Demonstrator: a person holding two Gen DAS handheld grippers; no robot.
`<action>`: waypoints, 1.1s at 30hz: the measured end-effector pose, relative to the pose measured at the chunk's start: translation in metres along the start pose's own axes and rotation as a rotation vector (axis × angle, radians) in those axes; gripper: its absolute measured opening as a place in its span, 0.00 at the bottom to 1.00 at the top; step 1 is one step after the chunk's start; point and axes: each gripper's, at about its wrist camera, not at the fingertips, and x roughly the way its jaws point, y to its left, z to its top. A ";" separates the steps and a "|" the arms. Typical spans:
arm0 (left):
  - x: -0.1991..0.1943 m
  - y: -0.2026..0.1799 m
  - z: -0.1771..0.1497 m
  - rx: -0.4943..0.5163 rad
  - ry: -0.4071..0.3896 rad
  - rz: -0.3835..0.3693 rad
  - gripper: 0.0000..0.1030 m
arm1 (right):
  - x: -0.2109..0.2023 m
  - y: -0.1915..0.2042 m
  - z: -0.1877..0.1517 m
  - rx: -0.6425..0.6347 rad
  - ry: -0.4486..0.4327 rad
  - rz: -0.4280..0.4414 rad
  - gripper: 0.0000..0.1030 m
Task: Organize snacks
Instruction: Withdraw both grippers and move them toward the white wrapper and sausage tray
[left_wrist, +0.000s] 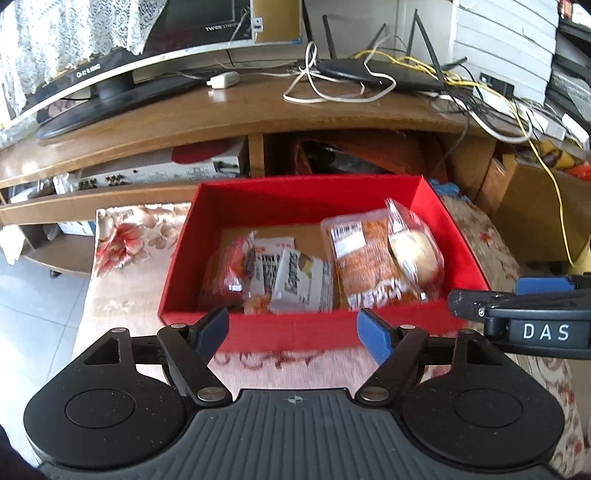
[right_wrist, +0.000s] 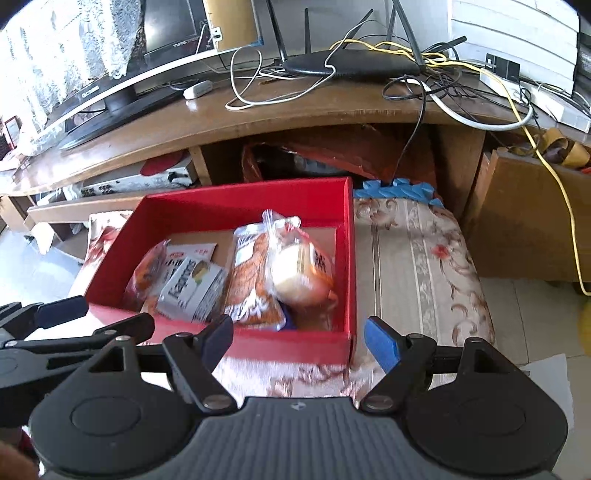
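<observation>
Red cardboard box (left_wrist: 295, 332) sits at twelve o'clock of my left gripper (left_wrist: 293, 330) and eleven o'clock of my right gripper (right_wrist: 299, 338); both stand wide, holding nothing. Inside I count five snacks, perhaps more underneath: a bun (left_wrist: 415, 254), an orange packet (left_wrist: 365, 262), a white packet (left_wrist: 299, 280), two reddish. I'd judge backing away level avoids bumping the wall.

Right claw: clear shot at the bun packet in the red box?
Probably yes. The right claw is open and empty, the red box has no lid, and the bun packet lies on top, uncovered.
</observation>
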 end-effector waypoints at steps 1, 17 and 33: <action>-0.001 0.000 -0.004 0.000 0.007 -0.002 0.79 | -0.002 0.000 -0.003 -0.001 0.004 0.001 0.75; -0.021 0.005 -0.064 0.010 0.113 -0.036 0.79 | -0.028 0.003 -0.056 -0.041 0.071 0.011 0.75; -0.015 0.006 -0.118 0.097 0.265 -0.068 0.77 | -0.047 0.020 -0.094 -0.090 0.112 0.078 0.76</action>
